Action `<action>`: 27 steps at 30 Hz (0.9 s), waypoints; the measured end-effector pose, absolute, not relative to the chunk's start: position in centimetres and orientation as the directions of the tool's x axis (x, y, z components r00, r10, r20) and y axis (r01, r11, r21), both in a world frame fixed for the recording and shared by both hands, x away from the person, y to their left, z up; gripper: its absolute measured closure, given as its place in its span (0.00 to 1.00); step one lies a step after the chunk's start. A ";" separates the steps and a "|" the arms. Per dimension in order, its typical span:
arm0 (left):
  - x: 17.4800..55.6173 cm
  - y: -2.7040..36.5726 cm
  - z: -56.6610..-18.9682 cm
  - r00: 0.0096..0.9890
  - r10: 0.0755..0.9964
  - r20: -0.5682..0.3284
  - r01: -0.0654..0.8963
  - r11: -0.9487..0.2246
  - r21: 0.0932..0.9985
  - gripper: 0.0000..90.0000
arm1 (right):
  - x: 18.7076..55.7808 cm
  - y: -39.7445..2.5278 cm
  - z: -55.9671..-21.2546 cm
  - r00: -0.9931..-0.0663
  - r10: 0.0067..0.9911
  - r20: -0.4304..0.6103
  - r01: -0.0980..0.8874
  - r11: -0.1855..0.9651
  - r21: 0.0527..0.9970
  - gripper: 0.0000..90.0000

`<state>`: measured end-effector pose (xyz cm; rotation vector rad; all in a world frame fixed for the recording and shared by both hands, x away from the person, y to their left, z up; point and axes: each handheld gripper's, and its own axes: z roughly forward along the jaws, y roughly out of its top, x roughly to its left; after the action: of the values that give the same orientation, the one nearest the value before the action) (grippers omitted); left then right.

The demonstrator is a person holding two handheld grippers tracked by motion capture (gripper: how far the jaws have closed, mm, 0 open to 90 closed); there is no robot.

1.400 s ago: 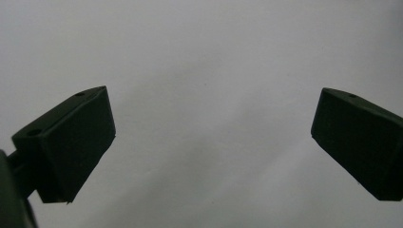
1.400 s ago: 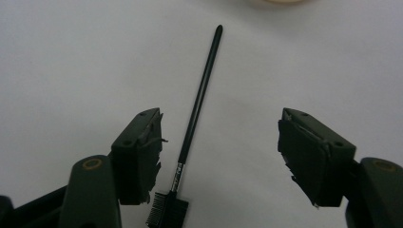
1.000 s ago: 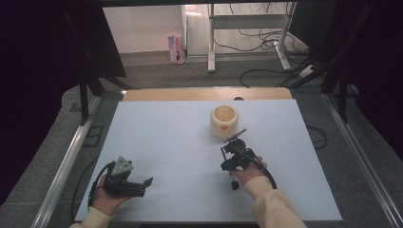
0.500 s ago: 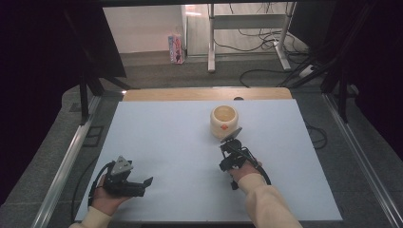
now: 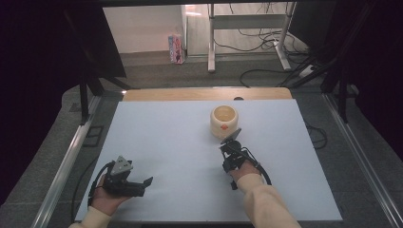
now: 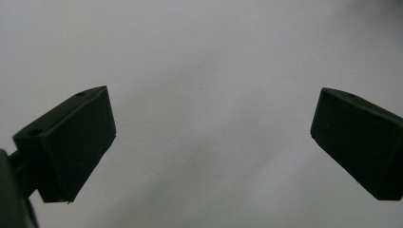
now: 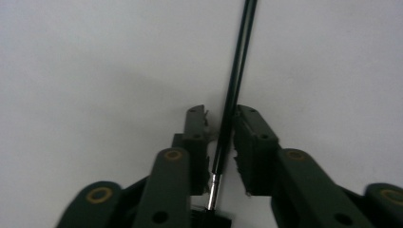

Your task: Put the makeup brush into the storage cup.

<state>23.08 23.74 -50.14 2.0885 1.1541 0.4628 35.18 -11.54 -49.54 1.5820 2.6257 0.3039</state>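
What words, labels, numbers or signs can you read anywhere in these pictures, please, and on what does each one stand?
No text can be read.
The cream cup bears a small orange mark on its side, too small to make out.
The pink and white carton on the floor beyond the table has print, too blurred to read.
The right tongs, shut on a thin black rod, carry no lettering.

High view overhead; gripper views close on shared table [image 5: 171,137].
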 end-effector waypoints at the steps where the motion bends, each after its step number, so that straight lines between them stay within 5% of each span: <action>1: 23.1 23.7 -50.1 0.540 0.841 -0.022 0.593 -0.362 0.719 0.02 | 35.2 -11.5 -49.5 -0.473 0.880 0.042 0.868 0.457 0.197 0.88; 13: 23.1 23.8 -50.1 0.540 0.842 -0.018 0.590 -0.364 0.721 0.02 | 35.2 -10.7 -49.6 -0.492 0.870 -0.026 0.856 0.488 0.170 0.94; 27: 23.1 23.8 -50.2 0.536 0.844 -0.016 0.595 -0.364 0.717 0.02 | 35.1 -12.3 -48.3 -0.519 0.854 0.042 0.840 0.500 0.212 0.95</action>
<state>23.12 23.84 -50.18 2.0930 1.1590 0.4696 35.07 -12.27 -48.33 1.5047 2.6612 0.3169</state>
